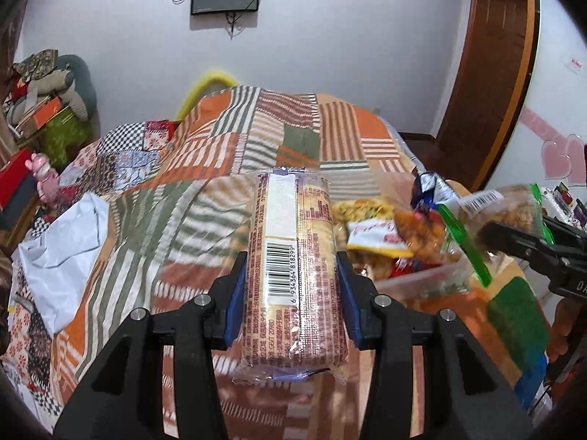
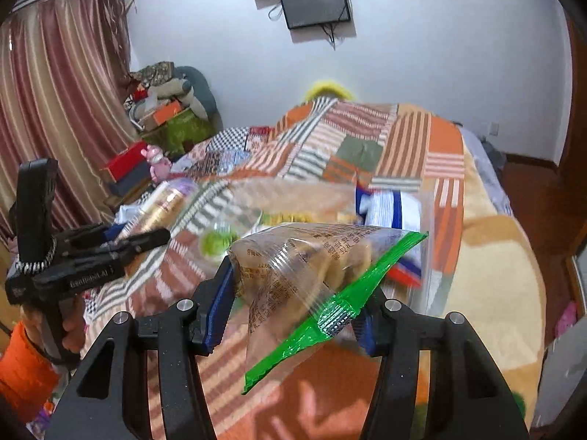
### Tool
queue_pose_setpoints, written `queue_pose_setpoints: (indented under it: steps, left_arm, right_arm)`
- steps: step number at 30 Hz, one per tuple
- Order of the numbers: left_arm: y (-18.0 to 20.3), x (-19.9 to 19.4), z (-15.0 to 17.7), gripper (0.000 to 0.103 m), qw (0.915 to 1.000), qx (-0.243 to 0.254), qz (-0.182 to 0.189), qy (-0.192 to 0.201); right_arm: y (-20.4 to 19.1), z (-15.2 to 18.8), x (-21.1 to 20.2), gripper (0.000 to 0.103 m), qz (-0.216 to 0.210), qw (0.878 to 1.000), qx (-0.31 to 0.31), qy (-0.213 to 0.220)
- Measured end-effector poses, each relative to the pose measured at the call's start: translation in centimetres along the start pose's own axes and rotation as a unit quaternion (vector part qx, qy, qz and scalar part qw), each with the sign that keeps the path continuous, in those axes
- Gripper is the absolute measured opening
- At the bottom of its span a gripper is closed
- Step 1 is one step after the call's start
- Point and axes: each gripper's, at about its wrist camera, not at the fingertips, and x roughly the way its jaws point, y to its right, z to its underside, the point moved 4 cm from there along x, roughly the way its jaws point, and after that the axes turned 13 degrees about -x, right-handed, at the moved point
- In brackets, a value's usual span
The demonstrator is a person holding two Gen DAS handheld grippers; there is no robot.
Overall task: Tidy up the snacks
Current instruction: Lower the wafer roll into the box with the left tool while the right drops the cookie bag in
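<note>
Left tool (image 1: 291, 289) pinches a long biscuit sleeve (image 1: 291, 256) across its width, blue pads flat on both long sides, barcode seam facing the camera; the sleeve is held clear above the patchwork blanket (image 1: 234, 135) on the bed. Right tool (image 2: 293, 300) grips a clear cookie bag (image 2: 293, 256) with a green sealed edge (image 2: 330, 308), jaws closed on the loose film near that edge; the contents sit bunched toward the far end, over a clear plastic bin (image 2: 422, 242) that already holds other snack packs. Judgement on handling: both packs look light. The sleeve seems fairly stiff along its length since the stacked biscuits fill the wrap, so a mid-body pinch should keep it level, but the contents are probably brittle and squeezing harder risks cracking them. The film looks glossy and likely slippery. The cookie bag is soft and slack; held by film alone it will probably swing and could slide through the pads, so a hold nearer the cookies or across the seal strip seems safer.
</note>
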Motion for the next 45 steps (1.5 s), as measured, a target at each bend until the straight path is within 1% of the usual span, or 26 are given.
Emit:
queue_pose_setpoints:
  steps: [6,10,14,19,21,25,26,28,30,37,42,45]
  left_arm:
    - [1.4,1.9,-1.3,0.045,0.9999,0.004,0.009,-0.002]
    - [2.2,3.8,-2.1,0.045,0.9999,0.006,0.011,-0.009]
    - [2.4,5.5,-2.6,0.045,0.9998,0.001,0.009,-0.02]
    - [2.1,7.5,-2.9,0.045,0.9994,-0.008,0.004,-0.033]
    - [1.9,8.2,-2.9,0.045,0.9992,-0.009,0.002,-0.039]
    - [1.6,9.3,-2.5,0.045,0.9979,-0.02,0.009,-0.061]
    - [1.6,9.4,-2.4,0.045,0.9978,-0.023,0.011,-0.061]
    - [1.7,9.3,-2.3,0.047,0.9979,-0.023,0.013,-0.059]
    - [1.7,9.0,-2.4,0.047,0.9983,-0.019,0.011,-0.054]
    - [2.3,6.4,-2.6,0.048,0.9991,-0.015,0.017,-0.035]
    - [2.9,3.1,-2.8,0.048,0.9998,-0.005,0.018,-0.006]
    - [3.4,0.1,-2.9,0.048,0.9994,-0.009,0.029,0.017]
  right_arm:
    - [0.8,-2.2,2.0,0.052,0.009,1.0,-0.006,0.005]
    - [0.8,-3.0,4.2,0.052,0.013,1.0,-0.013,-0.008]
    - [1.0,-3.2,6.3,0.052,0.005,1.0,-0.008,-0.024]
    - [0.9,-3.2,8.3,0.052,0.007,0.999,-0.018,-0.046]
    - [0.8,-3.1,8.6,0.054,0.011,0.998,-0.027,-0.054]
    - [0.9,-2.8,8.4,0.054,0.016,0.997,-0.034,-0.063]
    - [0.9,-2.8,8.4,0.055,0.014,0.997,-0.033,-0.064]
    - [1.0,-2.7,8.1,0.058,0.01,0.998,-0.027,-0.064]
    - [1.1,-2.8,7.5,0.063,0.009,0.998,-0.022,-0.059]
    - [1.1,-3.5,4.8,0.069,0.013,0.999,-0.017,-0.027]
    - [0.6,-3.9,1.8,0.07,0.025,0.999,-0.022,-0.002]
    - [0.3,-4.1,-0.3,0.071,0.027,0.999,-0.02,0.015]
